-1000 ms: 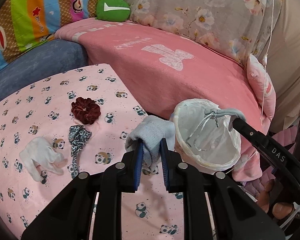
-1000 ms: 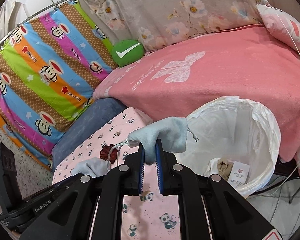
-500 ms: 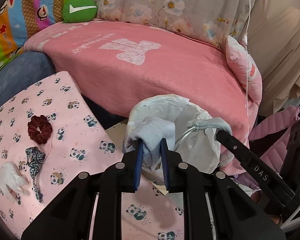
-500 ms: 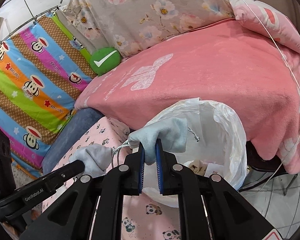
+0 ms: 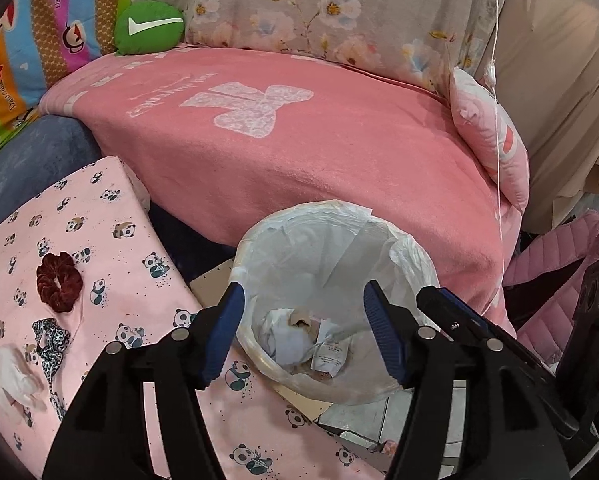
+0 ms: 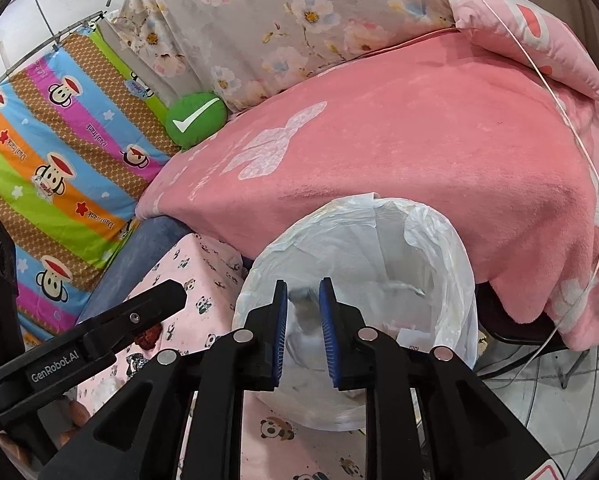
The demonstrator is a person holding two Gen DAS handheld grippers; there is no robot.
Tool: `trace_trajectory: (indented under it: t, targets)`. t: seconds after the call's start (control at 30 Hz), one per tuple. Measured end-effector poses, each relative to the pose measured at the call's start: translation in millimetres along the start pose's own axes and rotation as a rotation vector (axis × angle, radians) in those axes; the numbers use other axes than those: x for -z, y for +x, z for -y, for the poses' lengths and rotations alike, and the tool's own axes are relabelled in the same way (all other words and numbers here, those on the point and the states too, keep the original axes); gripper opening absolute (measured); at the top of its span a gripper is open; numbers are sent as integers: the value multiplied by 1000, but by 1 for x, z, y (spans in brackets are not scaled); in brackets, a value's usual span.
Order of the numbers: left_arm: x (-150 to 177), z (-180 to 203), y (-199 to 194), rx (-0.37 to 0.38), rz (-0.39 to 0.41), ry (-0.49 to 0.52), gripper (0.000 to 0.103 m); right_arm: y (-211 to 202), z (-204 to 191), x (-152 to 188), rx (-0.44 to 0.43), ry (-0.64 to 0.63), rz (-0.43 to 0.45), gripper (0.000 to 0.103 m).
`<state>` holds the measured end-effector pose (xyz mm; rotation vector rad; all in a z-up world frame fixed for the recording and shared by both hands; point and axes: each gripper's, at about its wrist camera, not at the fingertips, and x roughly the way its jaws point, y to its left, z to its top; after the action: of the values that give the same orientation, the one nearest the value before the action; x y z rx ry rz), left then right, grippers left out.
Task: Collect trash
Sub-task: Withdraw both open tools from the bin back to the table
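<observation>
A trash bin lined with a white plastic bag stands between the panda-print pad and the pink bed; it also shows in the right wrist view. Paper and cloth scraps lie at its bottom. My left gripper is wide open and empty right above the bin mouth. My right gripper is partly open over the bin; a blurred grey cloth shows between and below its pads, falling. On the pad lie a dark red scrunchie, a leopard-print tie and a white cloth.
The pink panda-print pad fills the lower left. A pink blanket covers the bed behind the bin, with a pink pillow and a green cushion. A thin white cord hangs at right. Tiled floor lies at right.
Both grippers moved over the bin and opened. The grey cloth pieces they held have dropped out, into the bin.
</observation>
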<state>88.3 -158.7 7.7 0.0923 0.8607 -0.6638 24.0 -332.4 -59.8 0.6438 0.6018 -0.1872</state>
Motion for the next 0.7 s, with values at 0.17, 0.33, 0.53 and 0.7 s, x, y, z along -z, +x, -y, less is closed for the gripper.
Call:
trace_trajectory:
  t: [0.17, 0.33, 0.53, 0.7]
  targets:
    - [5, -9, 0, -45, -2, -10, 59, 2, -7, 6, -8, 2, 0, 34]
    - [10, -19, -5, -51, -2, -38, 59, 4, -17, 9, -13, -21, -17, 36]
    - [17, -34, -13, -74, 1, -59, 59, 6, -33, 13, -24, -52, -35, 38]
    - [23, -51, -18, -85, -1, -108, 59, 9, -47, 19, -38, -75, -49, 38]
